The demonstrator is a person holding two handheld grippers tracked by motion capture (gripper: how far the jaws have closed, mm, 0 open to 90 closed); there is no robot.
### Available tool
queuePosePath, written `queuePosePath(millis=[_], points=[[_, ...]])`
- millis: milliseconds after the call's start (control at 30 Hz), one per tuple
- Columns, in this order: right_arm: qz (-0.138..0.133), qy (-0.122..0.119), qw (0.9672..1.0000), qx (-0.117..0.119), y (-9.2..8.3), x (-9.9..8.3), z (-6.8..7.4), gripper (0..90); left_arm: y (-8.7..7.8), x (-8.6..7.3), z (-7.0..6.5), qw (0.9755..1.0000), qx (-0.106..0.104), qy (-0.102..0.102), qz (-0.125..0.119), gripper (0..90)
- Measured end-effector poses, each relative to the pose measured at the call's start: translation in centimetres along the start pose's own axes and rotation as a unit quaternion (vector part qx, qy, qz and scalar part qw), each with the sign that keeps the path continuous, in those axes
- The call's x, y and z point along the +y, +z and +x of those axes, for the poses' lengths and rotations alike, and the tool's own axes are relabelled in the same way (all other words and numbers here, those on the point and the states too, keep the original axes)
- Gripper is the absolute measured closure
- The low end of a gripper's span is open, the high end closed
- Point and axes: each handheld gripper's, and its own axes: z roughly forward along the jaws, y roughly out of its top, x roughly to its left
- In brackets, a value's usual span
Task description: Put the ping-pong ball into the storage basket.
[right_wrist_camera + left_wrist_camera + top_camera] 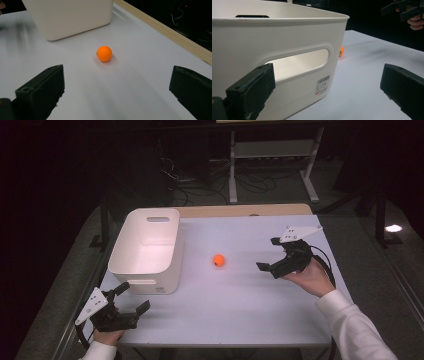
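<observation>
An orange ball (218, 260) rests on the white counter (240, 310), roughly at its middle, just to the right of a white bin (148, 251) and apart from it. In the right tongs view the ball (104, 53) lies ahead of the two black jaws, centred between their lines but well short of them, with the bin (70, 17) beyond it and a wooden strip (175, 35) running along the counter's far edge.

The right tongs (270, 257) are held above the counter to the right of the ball, pointed left toward it, their jaws spread wide with nothing between them. The person's right hand (311, 276) cups them from below and behind, the white sleeve (350, 325) angling in from the lower right corner.

The left tongs (131, 299) sit at the near left corner, by the bin's near wall, aimed forward and to the right. Their jaws also stand wide apart and empty. In the left tongs view one jaw appears close against the bin's handle slot (297, 62), though whether it touches the wall is hard to judge. The left hand (107, 336) grips them from underneath at the counter's edge.
</observation>
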Motion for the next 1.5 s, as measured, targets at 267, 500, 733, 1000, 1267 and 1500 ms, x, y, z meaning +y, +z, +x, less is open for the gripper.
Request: queuePosePath(millis=[267,500,733,1000,1267,1500], points=[[0.004,-0.004,1.0000,0.004,0.3,0.7,-0.2,0.0,0.0,0.0,0.0,1.0000,0.000,0.000,0.000,0.0],[0.009,-0.007,0.9999,0.008,0.7,1.3,-0.2,0.0,0.0,0.0,0.0,1.0000,0.000,0.001,0.000,0.0],[0.013,-0.012,0.9997,0.016,1.1,2.0,0.0,0.0,0.0,0.0,0.0,1.0000,-0.001,0.000,0.000,0.0],[0.019,-0.016,0.9994,0.022,1.6,2.8,0.2,0.0,0.0,0.0,0.0,1.0000,-0.002,-0.001,-0.001,0.0],[0.024,-0.015,0.9993,0.026,2.3,3.0,0.1,0.0,0.0,0.0,0.0,1.0000,-0.001,0.000,-0.001,0.0],[0.028,-0.015,0.9990,0.030,3.1,3.3,-0.1,0.0,-0.1,0.0,0.0,1.0000,-0.001,0.001,-0.001,0.0]])
